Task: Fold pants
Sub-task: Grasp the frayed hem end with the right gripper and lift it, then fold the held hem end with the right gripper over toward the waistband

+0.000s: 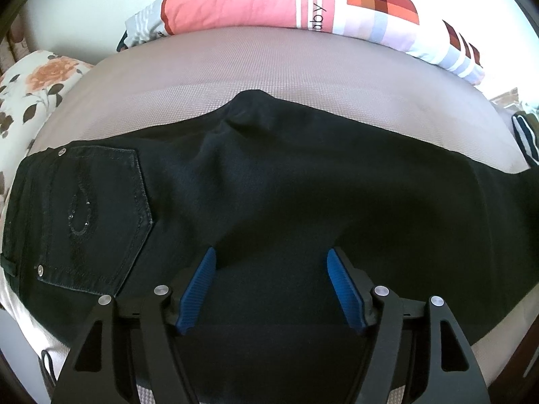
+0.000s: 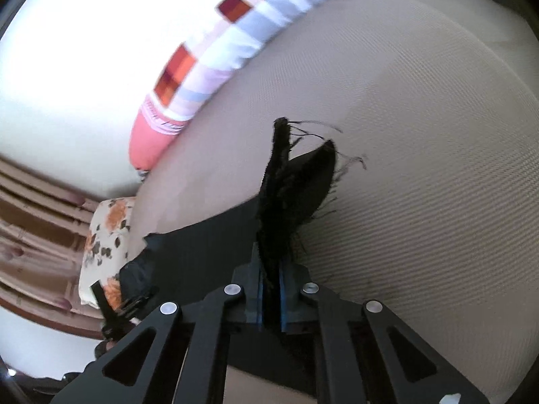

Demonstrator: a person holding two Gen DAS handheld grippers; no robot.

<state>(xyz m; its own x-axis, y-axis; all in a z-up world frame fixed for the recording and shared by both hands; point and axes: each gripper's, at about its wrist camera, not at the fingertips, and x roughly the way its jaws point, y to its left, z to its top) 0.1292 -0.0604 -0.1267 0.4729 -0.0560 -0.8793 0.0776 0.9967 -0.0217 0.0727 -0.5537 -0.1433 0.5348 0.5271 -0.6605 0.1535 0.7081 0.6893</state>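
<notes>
Black pants (image 1: pixel 269 195) lie flat across the beige mattress (image 1: pixel 202 77), folded lengthwise, with the back pocket (image 1: pixel 97 215) at the left. My left gripper (image 1: pixel 271 266) hovers over the middle of the pants, its blue pads (image 1: pixel 198 289) wide apart and nothing between them. In the right wrist view my right gripper (image 2: pixel 269 269) is shut on the frayed hem end of the pants (image 2: pixel 289 185), which sticks up between the fingers, lifted off the mattress (image 2: pixel 421 168). The rest of the leg trails down to the left.
A pink, white and checked pillow (image 1: pixel 269 0) lies along the far side of the mattress. A floral cushion (image 1: pixel 30 91) sits at the left. A striped item (image 1: pixel 525 138) shows at the right edge. Wooden bed frame (image 2: pixel 37 208) beyond the cushion.
</notes>
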